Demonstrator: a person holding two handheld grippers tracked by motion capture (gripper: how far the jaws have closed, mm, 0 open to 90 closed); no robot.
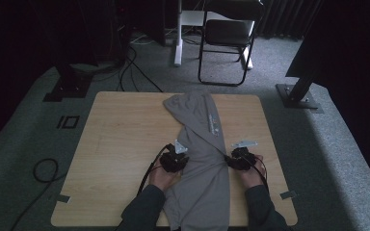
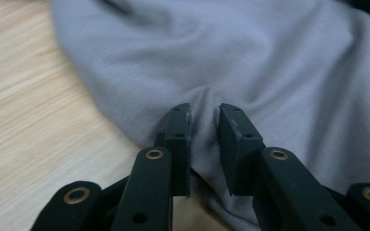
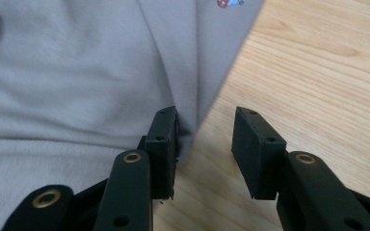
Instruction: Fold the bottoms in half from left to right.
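A: Garment [image 1: 200, 159] position?
B: Desk [image 1: 120, 144] centre, running 12 to 6. Left gripper [image 1: 175, 159] at its 9 edge, fingers [image 2: 178, 144] pinching a fold. Right gripper [image 1: 241, 159] at 3 edge, fingers [image 3: 257, 149] released.

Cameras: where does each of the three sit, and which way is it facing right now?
High view: above the person's side, facing forward and down on the table; both forearms, left gripper, right gripper at the grey garment.
Left gripper view: on the left gripper, looking along its jaws; a garment fold lies between them.
Right gripper view: on the right gripper, facing the garment's edge; bare wood between its open jaws.
Shared: the gripper views both show garment and table.
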